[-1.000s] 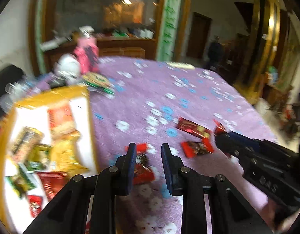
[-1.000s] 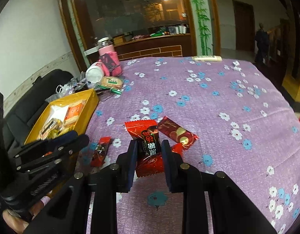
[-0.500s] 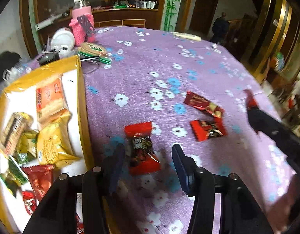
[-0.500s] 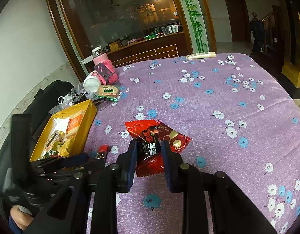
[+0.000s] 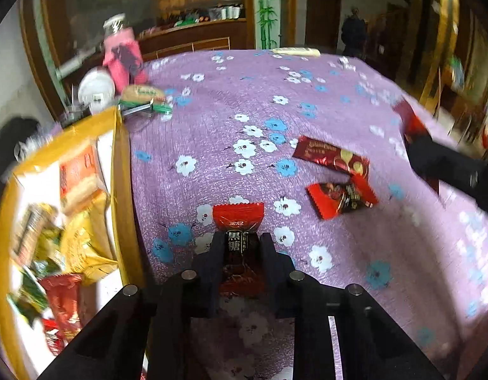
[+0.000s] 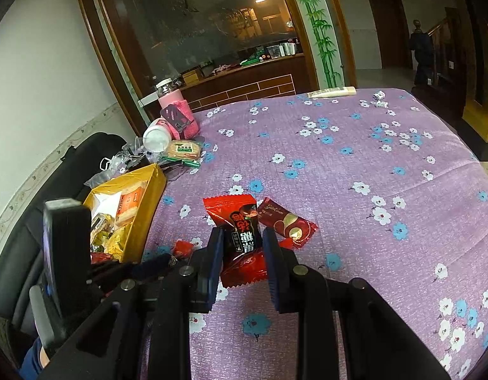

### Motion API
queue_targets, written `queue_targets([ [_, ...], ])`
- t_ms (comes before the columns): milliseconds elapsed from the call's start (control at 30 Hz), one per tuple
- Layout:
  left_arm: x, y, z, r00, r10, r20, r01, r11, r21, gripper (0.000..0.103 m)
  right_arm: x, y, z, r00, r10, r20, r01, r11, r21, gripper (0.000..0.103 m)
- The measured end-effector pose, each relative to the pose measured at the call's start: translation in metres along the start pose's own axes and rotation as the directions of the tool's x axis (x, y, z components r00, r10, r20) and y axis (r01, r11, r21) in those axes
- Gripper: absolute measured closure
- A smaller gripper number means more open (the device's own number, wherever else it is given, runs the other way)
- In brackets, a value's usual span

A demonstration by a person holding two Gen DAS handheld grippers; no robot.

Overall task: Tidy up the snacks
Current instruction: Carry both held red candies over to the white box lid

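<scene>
Purple floral surface (image 5: pixel 339 101) below, both grippers clamped on red candy packets: lift your left gripper (image 5: pixel 240 247) with its candy (image 5: pixel 239 221) over the yellow box (image 5: pixel 120 164) at the surface's left edge, keeping your right gripper (image 6: pixel 242 243) tight on its packet (image 6: pixel 240 231).

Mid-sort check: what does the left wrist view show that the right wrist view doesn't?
Left wrist only: the left tongs seen close, jaws just closed on a small red-and-black wrapped sweet, and a loose red-and-black sweet in full.
Right wrist only: the right tongs seen close, gripping a larger red packet with a black label; a blue sleeve.
Both: the yellow cardboard box, dark red foil wrapper, pink bottle, purple flowered cloth.
</scene>
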State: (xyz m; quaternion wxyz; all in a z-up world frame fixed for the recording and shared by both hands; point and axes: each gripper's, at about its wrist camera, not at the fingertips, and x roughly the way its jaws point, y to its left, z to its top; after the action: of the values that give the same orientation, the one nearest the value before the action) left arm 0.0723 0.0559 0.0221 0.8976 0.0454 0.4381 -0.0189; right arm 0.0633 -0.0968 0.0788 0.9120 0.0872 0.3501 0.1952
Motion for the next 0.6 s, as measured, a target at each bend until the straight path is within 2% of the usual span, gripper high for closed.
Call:
queue_targets([
  [100, 0.003, -0.004, 0.001, 1.0, 0.018, -0.002, -0.018, 0.999, 0.027, 0.079, 0.0, 0.0, 0.0, 1.0, -0.003, 0.0, 0.003, 1.0, 0.003, 0.079],
  [133, 0.006, -0.003, 0.0, 1.0, 0.018, -0.017, -0.017, 1.0, 0.025, 0.075, 0.0, 0.0, 0.0, 1.0, -0.001, 0.0, 0.001, 1.0, 0.002, 0.079],
  [167, 0.011, -0.002, 0.001, 0.999, 0.016, -0.035, -0.015, 1.0, 0.021, 0.063, 0.0, 0.0, 0.0, 1.0, -0.001, 0.001, 0.001, 1.0, 0.001, 0.079],
  [200, 0.011, -0.002, 0.0, 1.0, 0.014, -0.026, -0.014, 1.0, 0.022, 0.063, 0.001, 0.0, -0.001, 1.0, -0.004, 0.001, 0.004, 1.0, 0.0, 0.079],
  [300, 0.012, -0.002, 0.001, 1.0, 0.008, -0.024, -0.008, 1.0, 0.025, 0.065, 0.0, 0.0, -0.001, 1.0, -0.003, -0.001, 0.003, 1.0, 0.0, 0.079],
  [400, 0.011, -0.001, -0.001, 1.0, -0.006, -0.026, 0.006, 1.0, 0.01, 0.074, 0.0, 0.0, -0.001, 1.0, -0.004, 0.001, 0.004, 1.0, 0.0, 0.079],
  [500, 0.006, -0.002, -0.003, 1.0, -0.015, -0.006, 0.015, 1.0, 0.016, 0.077, 0.0, 0.0, -0.001, 1.0, -0.006, 0.002, 0.006, 1.0, 0.0, 0.079],
  [600, -0.004, -0.005, -0.003, 0.998, -0.055, 0.027, 0.055, 0.998, 0.008, 0.078, 0.0, 0.0, -0.001, 1.0, -0.007, 0.001, 0.007, 1.0, -0.001, 0.079],
])
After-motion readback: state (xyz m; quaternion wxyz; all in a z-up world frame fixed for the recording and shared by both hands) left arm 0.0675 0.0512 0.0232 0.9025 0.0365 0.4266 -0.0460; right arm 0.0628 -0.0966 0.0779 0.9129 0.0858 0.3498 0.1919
